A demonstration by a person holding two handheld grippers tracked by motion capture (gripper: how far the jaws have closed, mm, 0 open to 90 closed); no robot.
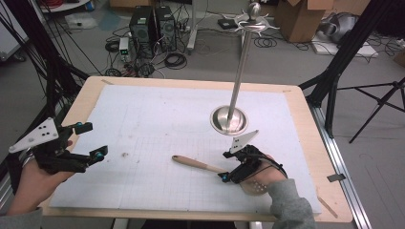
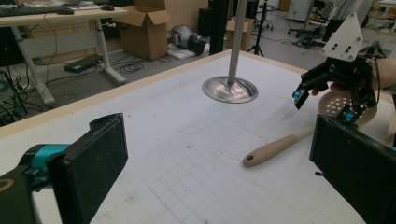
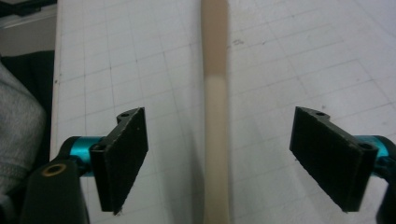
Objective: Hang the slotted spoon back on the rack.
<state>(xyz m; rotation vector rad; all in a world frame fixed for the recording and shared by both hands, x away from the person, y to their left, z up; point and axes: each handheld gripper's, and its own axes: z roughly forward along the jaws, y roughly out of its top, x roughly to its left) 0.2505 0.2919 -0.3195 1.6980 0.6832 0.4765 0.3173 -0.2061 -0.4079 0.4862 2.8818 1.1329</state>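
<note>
A slotted spoon with a tan wooden handle point(image 1: 196, 163) and a pale perforated head point(image 2: 334, 103) lies flat on the white gridded mat point(image 1: 157, 119), near the front right. My right gripper point(image 1: 223, 166) hangs low over it, open. In the right gripper view its black pads stand wide on either side of the handle point(image 3: 215, 93), where the wood meets the pale neck, and touch nothing. My left gripper point(image 1: 94, 140) is open at the table's left edge, held above the mat with nothing between its jaws point(image 2: 219, 172). It faces the spoon point(image 2: 273, 148) and the right gripper point(image 2: 322, 106).
A metal stand with a round shiny base point(image 1: 229, 119) and a tall pole stands on the mat just behind the right gripper, also seen as the base point(image 2: 229, 88). The wooden table rim point(image 1: 191, 82) frames the mat. Boxes, computers and tripods sit on the floor beyond.
</note>
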